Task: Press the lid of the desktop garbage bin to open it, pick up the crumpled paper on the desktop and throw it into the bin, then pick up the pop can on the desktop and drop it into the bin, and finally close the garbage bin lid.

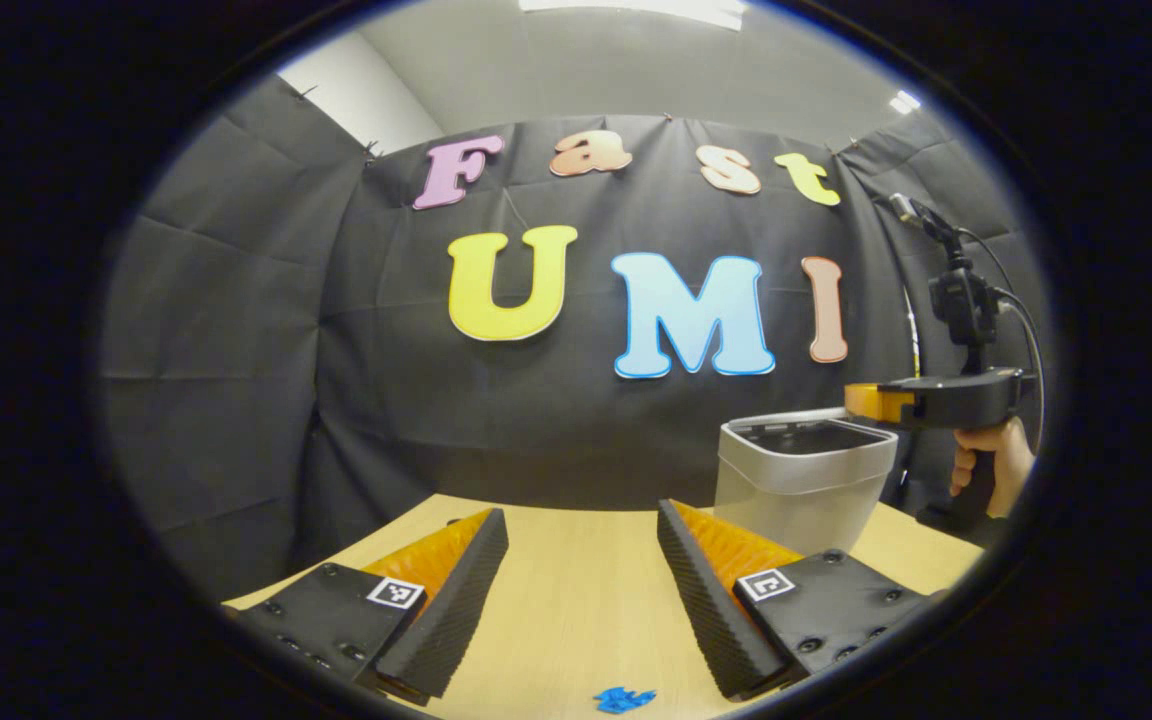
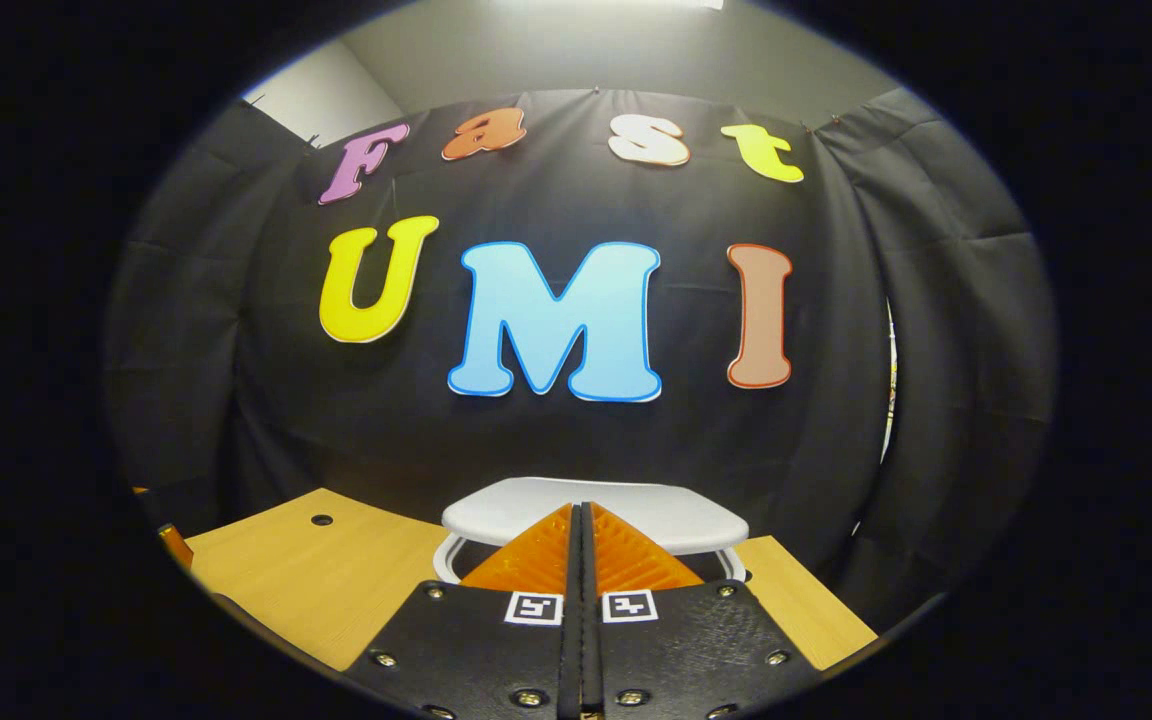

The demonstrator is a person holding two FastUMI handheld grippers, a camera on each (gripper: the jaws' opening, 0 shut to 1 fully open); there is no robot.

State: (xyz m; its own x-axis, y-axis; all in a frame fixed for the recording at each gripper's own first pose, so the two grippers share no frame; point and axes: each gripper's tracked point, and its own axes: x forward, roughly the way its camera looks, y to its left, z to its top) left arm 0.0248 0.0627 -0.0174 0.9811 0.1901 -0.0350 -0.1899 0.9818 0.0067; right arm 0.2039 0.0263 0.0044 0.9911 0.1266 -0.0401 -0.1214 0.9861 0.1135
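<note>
In the left gripper view, the left gripper [image 1: 583, 560] hangs low over the pale wooden tabletop [image 1: 576, 610] with its two ribbed fingers spread wide apart and nothing between them. Just below the gap, at the near edge of the table, lies a small blue scrap [image 1: 624, 699], too small to identify. Beyond the right-hand finger stands the light grey plastic desktop garbage bin [image 1: 802, 478], upright on the table; its top looks dark from this angle, and whether the lid is raised or flat is hard to judge here. The right gripper [image 1: 866, 400] is poised at the bin's upper far rim, held by a hand [image 1: 988, 462] wrapped round its handle, with a small black camera on a stalk and a cable above it.

In the right gripper view, the right gripper [image 2: 581, 535] has its fingers pressed together along their whole length, with nothing caught between them. Their tips sit just over the bin's pale grey lid [image 2: 656, 512], which lies close beneath and may be touching them. The wooden tabletop [image 2: 316, 570] spreads to either side of the bin
</note>
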